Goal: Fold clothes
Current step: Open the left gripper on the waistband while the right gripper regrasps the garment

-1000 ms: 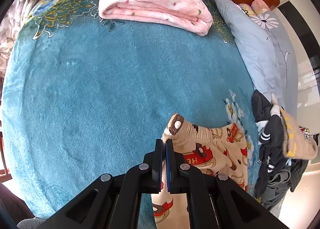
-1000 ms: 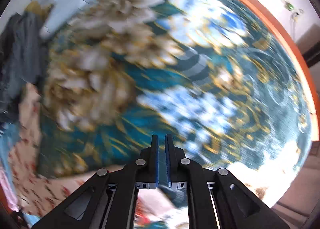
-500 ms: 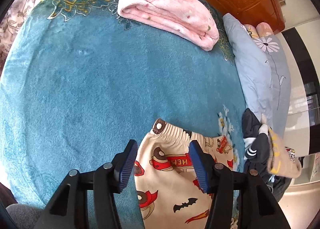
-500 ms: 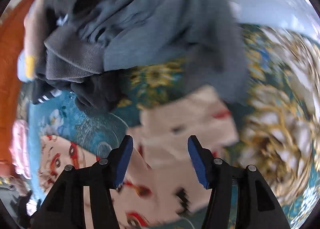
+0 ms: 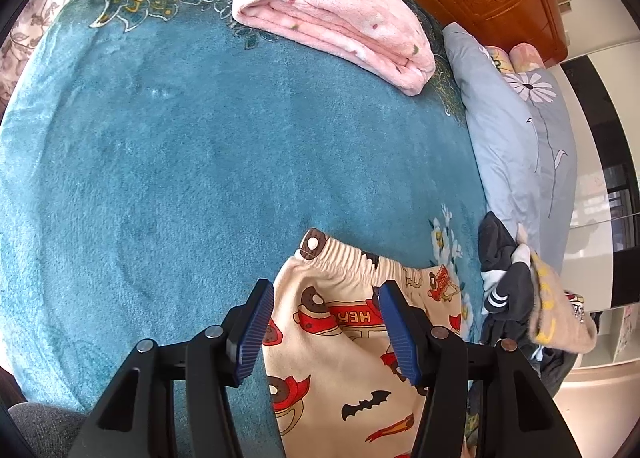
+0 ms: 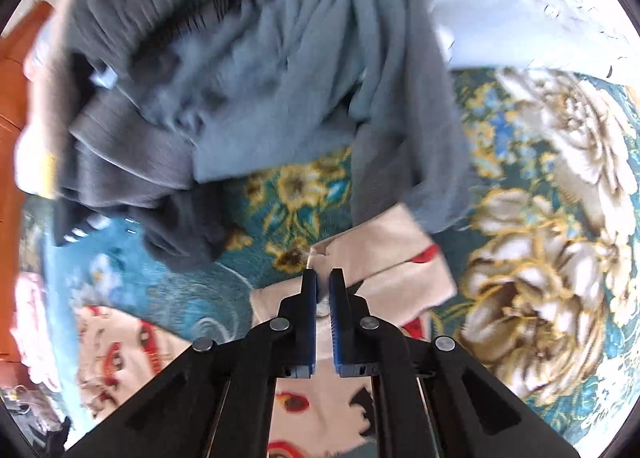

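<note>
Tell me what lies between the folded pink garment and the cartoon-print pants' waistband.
Only bare teal blanket separates the folded pink garment from the cartoon-print pants, as the left wrist view shows.
</note>
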Action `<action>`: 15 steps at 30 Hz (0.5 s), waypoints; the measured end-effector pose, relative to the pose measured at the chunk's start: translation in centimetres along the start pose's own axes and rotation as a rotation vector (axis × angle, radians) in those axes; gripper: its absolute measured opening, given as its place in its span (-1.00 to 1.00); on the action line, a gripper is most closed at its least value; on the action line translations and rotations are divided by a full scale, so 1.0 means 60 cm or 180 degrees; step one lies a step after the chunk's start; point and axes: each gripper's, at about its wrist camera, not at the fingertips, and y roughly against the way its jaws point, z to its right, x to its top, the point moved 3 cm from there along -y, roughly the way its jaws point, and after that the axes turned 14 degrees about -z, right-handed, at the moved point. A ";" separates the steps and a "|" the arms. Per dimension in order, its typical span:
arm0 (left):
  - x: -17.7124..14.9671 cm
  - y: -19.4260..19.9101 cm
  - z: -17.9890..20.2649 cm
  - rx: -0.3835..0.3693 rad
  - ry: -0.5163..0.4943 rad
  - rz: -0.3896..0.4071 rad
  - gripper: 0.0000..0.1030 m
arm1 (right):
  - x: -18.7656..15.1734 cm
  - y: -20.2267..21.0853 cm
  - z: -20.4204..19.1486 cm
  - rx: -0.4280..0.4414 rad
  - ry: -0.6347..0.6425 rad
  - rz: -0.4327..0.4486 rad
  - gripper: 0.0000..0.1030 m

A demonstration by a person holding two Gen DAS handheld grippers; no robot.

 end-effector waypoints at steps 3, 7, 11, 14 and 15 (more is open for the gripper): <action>0.001 0.004 -0.001 -0.0058 0.0010 0.0002 0.15 | -0.008 0.088 0.018 0.0226 -0.0009 0.0268 -0.89; 0.002 0.010 0.000 -0.0105 -0.0008 0.0015 0.15 | -0.025 0.225 0.089 0.0360 0.0054 0.0755 -0.89; 0.001 0.013 0.001 -0.0122 -0.0016 0.0027 0.15 | -0.073 0.331 0.191 0.0254 -0.0075 0.1125 -0.89; 0.000 0.012 0.003 -0.0114 -0.0023 0.0015 0.15 | -0.105 0.320 0.283 -0.0079 -0.0332 0.1118 -0.89; 0.000 0.011 0.004 -0.0110 -0.0027 0.0010 0.14 | -0.114 0.299 0.320 -0.0211 -0.0457 0.1047 -0.89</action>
